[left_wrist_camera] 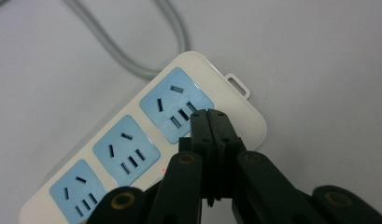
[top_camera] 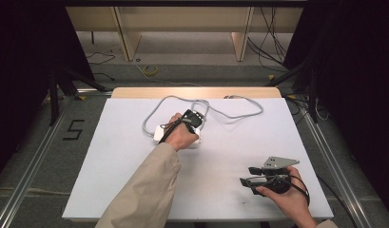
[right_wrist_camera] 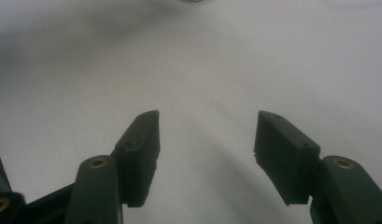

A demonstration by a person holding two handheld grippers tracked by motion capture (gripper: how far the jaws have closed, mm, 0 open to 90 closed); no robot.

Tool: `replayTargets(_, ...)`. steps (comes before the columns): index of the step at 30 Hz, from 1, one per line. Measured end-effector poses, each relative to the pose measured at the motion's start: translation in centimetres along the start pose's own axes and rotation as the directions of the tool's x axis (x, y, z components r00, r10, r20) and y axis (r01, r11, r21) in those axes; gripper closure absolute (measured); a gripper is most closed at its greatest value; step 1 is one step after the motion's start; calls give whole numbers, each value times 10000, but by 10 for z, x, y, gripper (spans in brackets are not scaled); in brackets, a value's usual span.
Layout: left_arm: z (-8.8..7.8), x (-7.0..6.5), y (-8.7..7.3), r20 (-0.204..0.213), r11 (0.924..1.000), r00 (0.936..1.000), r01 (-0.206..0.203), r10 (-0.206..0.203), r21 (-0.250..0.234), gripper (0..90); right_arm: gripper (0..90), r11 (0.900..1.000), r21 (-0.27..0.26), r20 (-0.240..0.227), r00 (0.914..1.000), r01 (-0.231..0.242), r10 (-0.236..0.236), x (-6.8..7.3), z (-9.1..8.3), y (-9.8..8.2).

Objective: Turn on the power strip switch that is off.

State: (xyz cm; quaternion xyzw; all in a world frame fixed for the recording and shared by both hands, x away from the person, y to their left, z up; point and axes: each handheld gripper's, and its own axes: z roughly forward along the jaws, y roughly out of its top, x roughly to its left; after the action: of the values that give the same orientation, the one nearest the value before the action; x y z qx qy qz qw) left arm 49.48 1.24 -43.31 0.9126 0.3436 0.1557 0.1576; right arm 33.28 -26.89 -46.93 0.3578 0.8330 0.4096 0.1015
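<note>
Centrally on the white table (top_camera: pixel 111 156), a little toward 11 o'clock of its middle, lies a white power strip (left_wrist_camera: pixel 235 100) with 3 pale-blue socket panels in a row. In the left gripper view its grey cable (left_wrist_camera: pixel 125 56) leaves the strip's far side toward 11 o'clock; in the high view it loops across the table's far half, toward 12 and 1 o'clock. The left gripper (left_wrist_camera: pixel 208 114) stands over the strip with its jaws clenched together, gripping nothing, the tips over the end socket panel (left_wrist_camera: pixel 174 105) nearest the strip's hanging tab (left_wrist_camera: pixel 238 85); whether they touch it I cannot tell. A small red light (left_wrist_camera: pixel 163 169) shows on the strip's near edge. The right gripper (right_wrist_camera: pixel 205 140) is well apart at about 4 o'clock, near the table's front edge, jaws released wide above bare white surface.
</note>
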Motion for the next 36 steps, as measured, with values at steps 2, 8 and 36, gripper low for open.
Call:
replayTargets(2,0,0,0,2,10000,10000,46,-46,-32,898,414,10000,-2,-2,10000,-1,1,0,0,0)
replayTargets(8,1,0,0,-61,10000,10000,40,-40,-9,898,413,10000,1,1,10000,15,-15,0,0,0)
replayTargets(36,3,0,0,-46,9998,9999,138,-137,148,899,414,10000,0,-4,10000,39,-39,1,0,0)
